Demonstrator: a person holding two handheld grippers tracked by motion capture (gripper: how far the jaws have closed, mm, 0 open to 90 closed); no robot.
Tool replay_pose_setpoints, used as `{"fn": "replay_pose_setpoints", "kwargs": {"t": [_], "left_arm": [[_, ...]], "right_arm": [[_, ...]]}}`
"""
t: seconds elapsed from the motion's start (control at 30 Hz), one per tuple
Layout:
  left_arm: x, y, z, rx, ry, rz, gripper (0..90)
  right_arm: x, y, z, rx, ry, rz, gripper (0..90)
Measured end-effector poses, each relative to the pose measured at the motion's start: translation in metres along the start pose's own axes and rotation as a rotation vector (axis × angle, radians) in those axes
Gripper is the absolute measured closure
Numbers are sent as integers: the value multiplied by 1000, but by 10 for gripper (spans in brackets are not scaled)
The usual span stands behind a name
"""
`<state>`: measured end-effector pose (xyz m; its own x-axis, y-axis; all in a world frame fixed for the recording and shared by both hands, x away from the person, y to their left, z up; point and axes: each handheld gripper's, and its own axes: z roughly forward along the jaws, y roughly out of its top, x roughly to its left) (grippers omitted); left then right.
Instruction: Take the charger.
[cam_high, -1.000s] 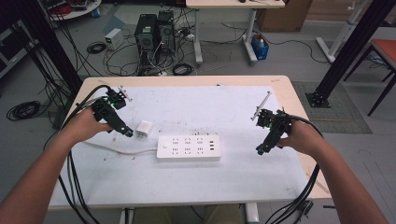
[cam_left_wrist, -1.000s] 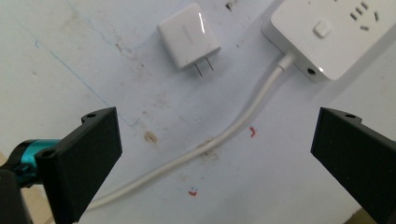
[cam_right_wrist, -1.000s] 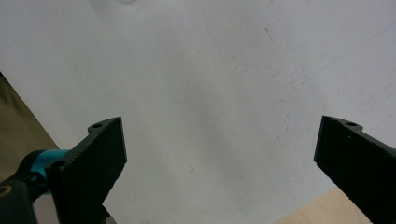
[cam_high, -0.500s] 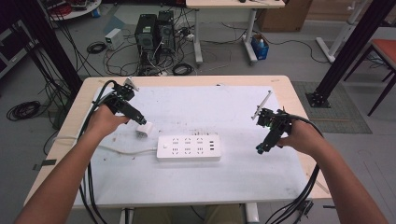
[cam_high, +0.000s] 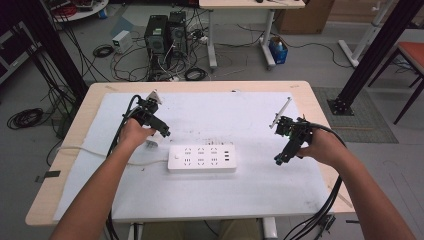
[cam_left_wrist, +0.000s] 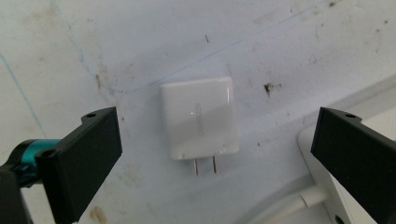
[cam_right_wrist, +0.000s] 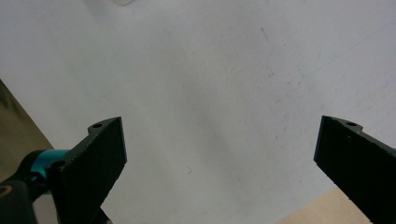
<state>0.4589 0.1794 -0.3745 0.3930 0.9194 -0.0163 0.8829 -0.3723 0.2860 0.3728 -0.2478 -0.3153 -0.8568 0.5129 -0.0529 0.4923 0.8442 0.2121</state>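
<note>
Left gripper view shows the left gripper (cam_left_wrist: 212, 154) with jaws wide apart around a white plug (cam_left_wrist: 200, 116). The right gripper (cam_right_wrist: 219, 163) hangs over the table (cam_right_wrist: 210, 70), jaws wide too.

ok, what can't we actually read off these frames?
- Charger label: left gripper view, blurred.
- Charger in high view: mostly covered by the left gripper.
- Power strip socket types: high view, too small.
- Strip in left gripper view: cut off by the frame's right edge and a jaw.
</note>
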Motion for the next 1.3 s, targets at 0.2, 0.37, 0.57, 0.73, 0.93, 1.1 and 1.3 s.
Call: {"fn": "replay_pose_setpoints", "kwargs": {"t": [0.2,0.37,0.57,0.73,0.93,1.1,1.3], "left_arm": [[7,-2,21,-1,7,-28,29],[10,-5,33,7,10,-40,29],[14,-7,37,-1,18,-34,113],[15,-8,38,8,33,-27,154],[16,-9,39,7,21,-16,215],[14,-8,40,12,9,-5,262],[14,-9,40,12,2,1,284]], "right_arm": [[-1,-3,-1,-6,-2,1,16],[-1,-4,1,-1,2,4,16],[-2,-5,4,1,8,6,16],[-2,-5,5,2,10,7,16],[-2,-5,6,3,13,5,16],[-2,-4,6,4,14,10,16],[-2,-4,6,3,12,7,17]]}}
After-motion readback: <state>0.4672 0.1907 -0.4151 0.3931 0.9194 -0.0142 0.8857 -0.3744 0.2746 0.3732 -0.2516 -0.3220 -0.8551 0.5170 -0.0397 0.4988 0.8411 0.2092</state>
